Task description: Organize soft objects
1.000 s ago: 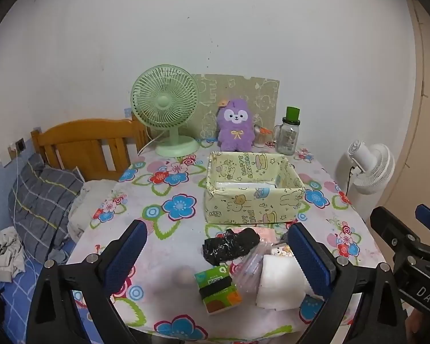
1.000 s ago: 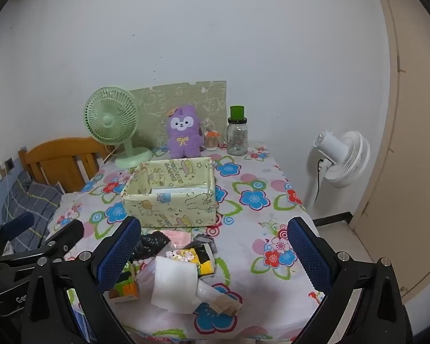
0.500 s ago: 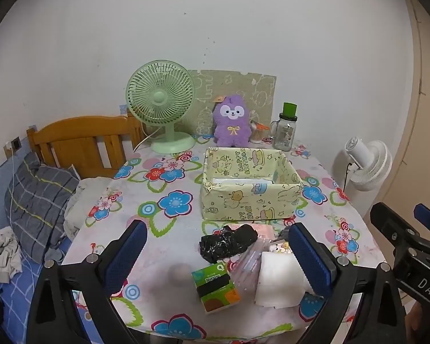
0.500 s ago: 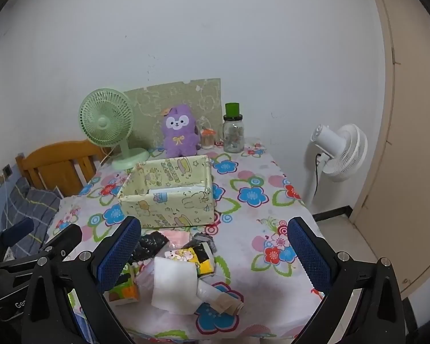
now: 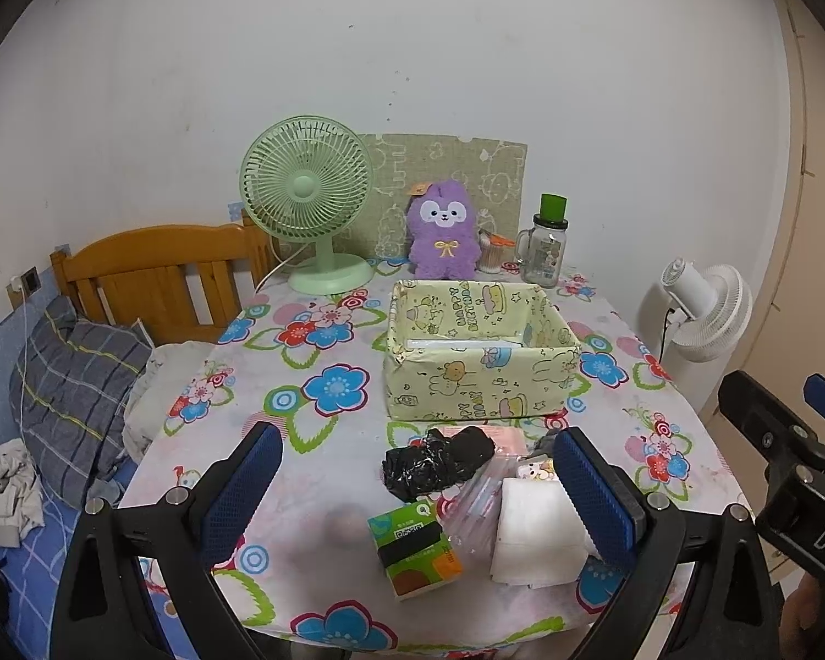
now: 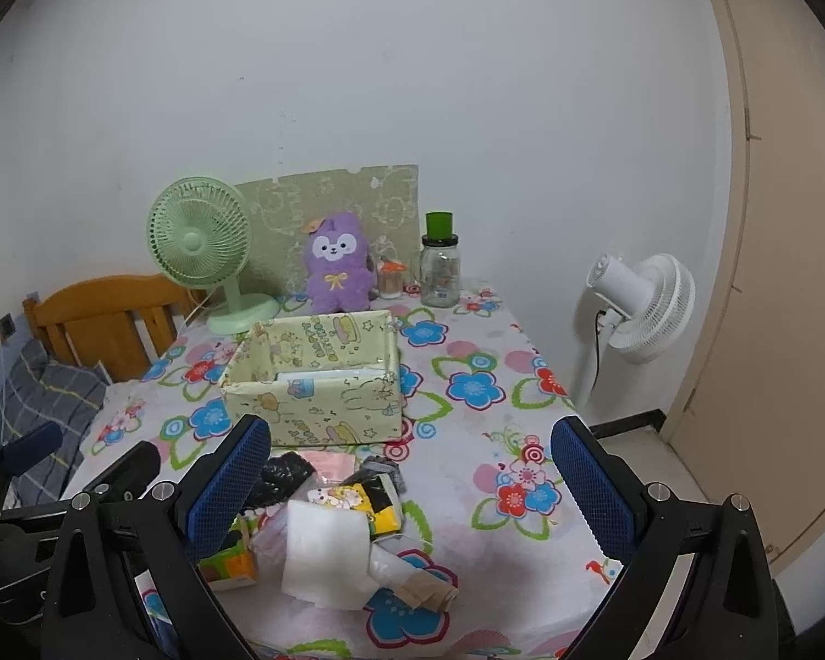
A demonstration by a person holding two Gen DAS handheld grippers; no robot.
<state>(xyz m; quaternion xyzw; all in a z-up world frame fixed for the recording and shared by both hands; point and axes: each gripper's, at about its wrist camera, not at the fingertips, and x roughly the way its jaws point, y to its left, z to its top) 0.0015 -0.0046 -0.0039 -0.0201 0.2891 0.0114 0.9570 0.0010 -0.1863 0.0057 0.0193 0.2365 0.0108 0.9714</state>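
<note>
The left claw [image 5: 415, 481] and the right claw [image 6: 412, 476] both hang wide open, holding nothing, above the near edge of the table [image 5: 313, 440]. Below them lies a heap — black bag [image 5: 437, 462], tissue pack [image 5: 412, 550], white roll [image 6: 327, 553] — just before the patterned box [image 5: 481, 352].

On the table [image 5: 313, 495], the box [image 5: 481, 355] sits mid-table; soft items [image 5: 539, 542] cluster at the near edge; something, perhaps paper, lies inside the box.
</note>
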